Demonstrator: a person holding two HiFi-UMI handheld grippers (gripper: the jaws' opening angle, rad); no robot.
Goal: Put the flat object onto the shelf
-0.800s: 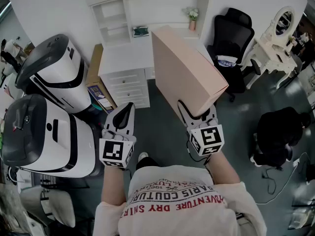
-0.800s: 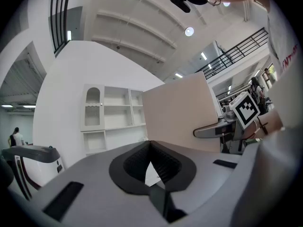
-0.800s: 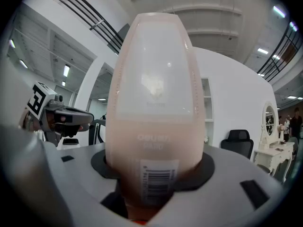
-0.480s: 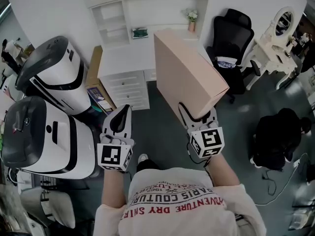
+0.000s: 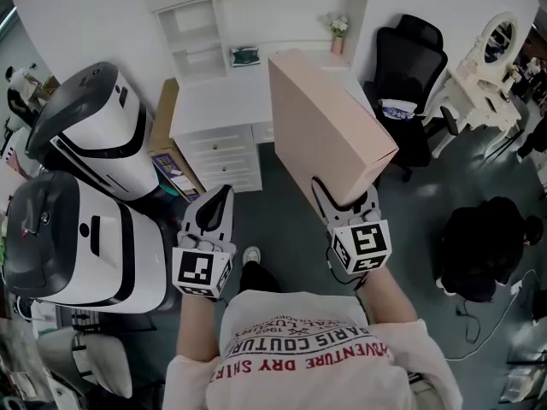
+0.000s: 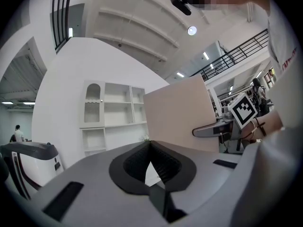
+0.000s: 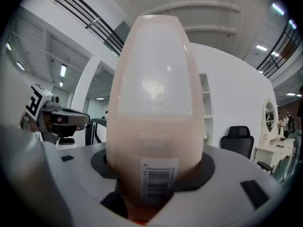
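Okay, containers first: the white shelf unit [image 5: 195,26] is standing along the back edge of the white desk [image 5: 209,99]. A small flower pot [image 5: 338,36] is sitting at the desk's back right corner, and a small dark-green item [image 5: 244,55] is lying near the back edge, under the shelf. I can't tell what it is at this size. The drawers [image 5: 220,154] under the front edge are showing closed fronts.

Compared with half a second ago, the flat pink box [image 5: 329,126] is holding almost the same tilt, with its top corner over the desk's right edge. The left gripper [image 5: 218,196] is sitting a touch lower in the head view, and the person's shoe [image 5: 250,254] is now showing below it. Part of that may just be head-camera movement.

The right gripper [image 5: 344,193] is clamping the lower short end of the box, one jaw on each broad face, and holding it up in the air, well apart from the shelf. In the right gripper view the box [image 7: 154,93] is filling the gap between the jaws of the right gripper [image 7: 154,176], with its barcode label [image 7: 158,178] facing the camera.

The left gripper [image 6: 150,144] is carrying nothing, with its jaw tips meeting. Its view is catching the box [image 6: 182,112] and the right gripper's marker cube [image 6: 244,109] off to the side.
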